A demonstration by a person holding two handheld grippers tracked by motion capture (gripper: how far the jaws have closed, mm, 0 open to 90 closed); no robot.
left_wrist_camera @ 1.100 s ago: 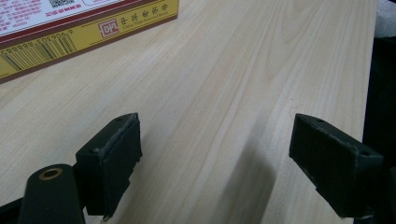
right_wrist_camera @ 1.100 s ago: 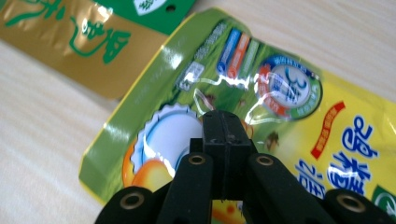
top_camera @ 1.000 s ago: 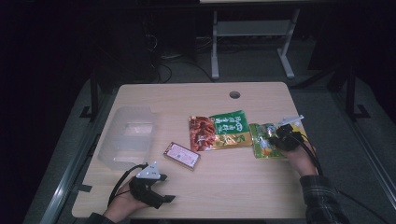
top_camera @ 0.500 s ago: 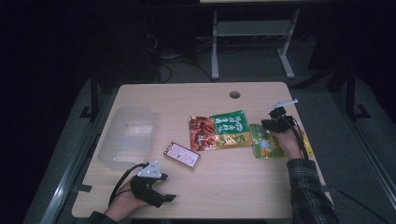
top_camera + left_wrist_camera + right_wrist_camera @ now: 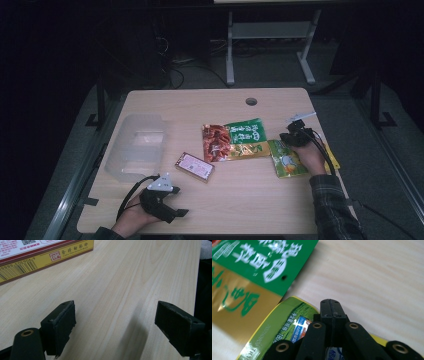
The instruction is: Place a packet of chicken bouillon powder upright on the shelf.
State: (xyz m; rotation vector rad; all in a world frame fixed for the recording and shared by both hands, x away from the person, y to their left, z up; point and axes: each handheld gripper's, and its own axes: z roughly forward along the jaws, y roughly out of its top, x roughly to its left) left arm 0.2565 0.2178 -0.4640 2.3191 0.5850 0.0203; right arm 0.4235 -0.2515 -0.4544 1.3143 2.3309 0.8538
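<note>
Your right hand-held gripper [image 5: 331, 308] has its jaws pressed together over the top edge of the yellow-green foil snack pouch [image 5: 287, 161], at about four o'clock on the wooden counter [image 5: 240, 200]. The pouch looks light, crinkly and slippery; pinch its flat sealed edge. Your left hand-held gripper [image 5: 116, 326] rests spread wide, holding nothing.

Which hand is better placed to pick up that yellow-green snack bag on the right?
Right: the right gripper is shut over the yellow-green bag's top edge. The left gripper sits open, far away.
</note>
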